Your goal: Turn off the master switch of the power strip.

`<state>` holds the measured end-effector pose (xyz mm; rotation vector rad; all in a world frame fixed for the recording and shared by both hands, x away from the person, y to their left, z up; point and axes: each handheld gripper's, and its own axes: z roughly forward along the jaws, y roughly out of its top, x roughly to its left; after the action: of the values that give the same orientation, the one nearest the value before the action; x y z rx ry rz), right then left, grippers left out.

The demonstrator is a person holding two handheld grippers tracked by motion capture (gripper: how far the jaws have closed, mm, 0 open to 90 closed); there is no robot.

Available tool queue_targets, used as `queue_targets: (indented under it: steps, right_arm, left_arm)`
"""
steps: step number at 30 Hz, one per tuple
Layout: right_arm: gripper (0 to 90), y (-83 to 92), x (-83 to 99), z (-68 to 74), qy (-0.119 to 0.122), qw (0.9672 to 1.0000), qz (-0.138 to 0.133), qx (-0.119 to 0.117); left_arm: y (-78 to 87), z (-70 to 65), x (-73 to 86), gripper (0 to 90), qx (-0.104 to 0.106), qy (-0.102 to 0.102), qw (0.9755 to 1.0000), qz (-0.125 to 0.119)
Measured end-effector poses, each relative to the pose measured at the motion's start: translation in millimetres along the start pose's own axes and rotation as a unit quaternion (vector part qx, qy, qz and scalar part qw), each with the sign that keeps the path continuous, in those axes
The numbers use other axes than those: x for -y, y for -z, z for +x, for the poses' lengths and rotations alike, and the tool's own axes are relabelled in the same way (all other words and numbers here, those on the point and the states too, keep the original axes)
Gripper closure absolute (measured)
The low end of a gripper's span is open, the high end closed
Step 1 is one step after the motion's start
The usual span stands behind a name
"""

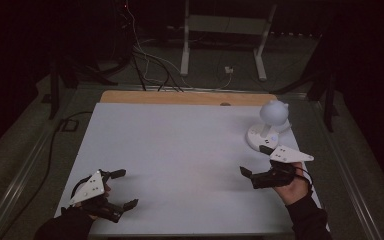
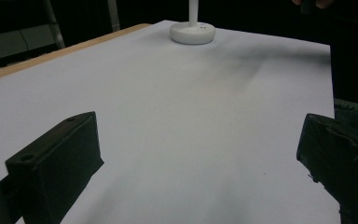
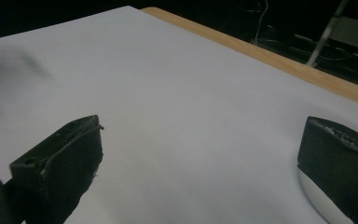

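Beside the white lamp (image 1: pixel 269 127), the right gripper (image 1: pixel 253 162) stands wide open and empty; it should square its jaws around the base before closing.

A dim lab: white-topped table (image 1: pixel 180 145) ringed by black curtains, loose cables (image 1: pixel 150 65) on grey carpet, a bare desk frame (image 1: pixel 225 35) behind, metal floor rails (image 1: pixel 25 170).

White desk lamp (image 1: pixel 267 129) standing upright near the far right corner of the table — round flat base (image 2: pixel 192 33) resting on the white sheet, slim white stem rising from its middle, ball-shaped head on top — just beyond the right gripper (image 1: pixel 254 161), untouched.
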<state>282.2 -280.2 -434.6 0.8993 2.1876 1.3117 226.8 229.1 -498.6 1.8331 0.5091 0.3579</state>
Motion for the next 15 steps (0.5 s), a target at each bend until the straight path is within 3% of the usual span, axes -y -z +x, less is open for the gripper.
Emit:
queue_targets:
  steps: [15]
  right_arm:
    - [0.1, 8.4, 1.7, -23.1, -0.019, 0.9993, -0.001, 0.033]
  left_arm:
    - [-0.1, -0.4, -0.1, 0.2, 0.0, 0.0, 1.0, -0.001]
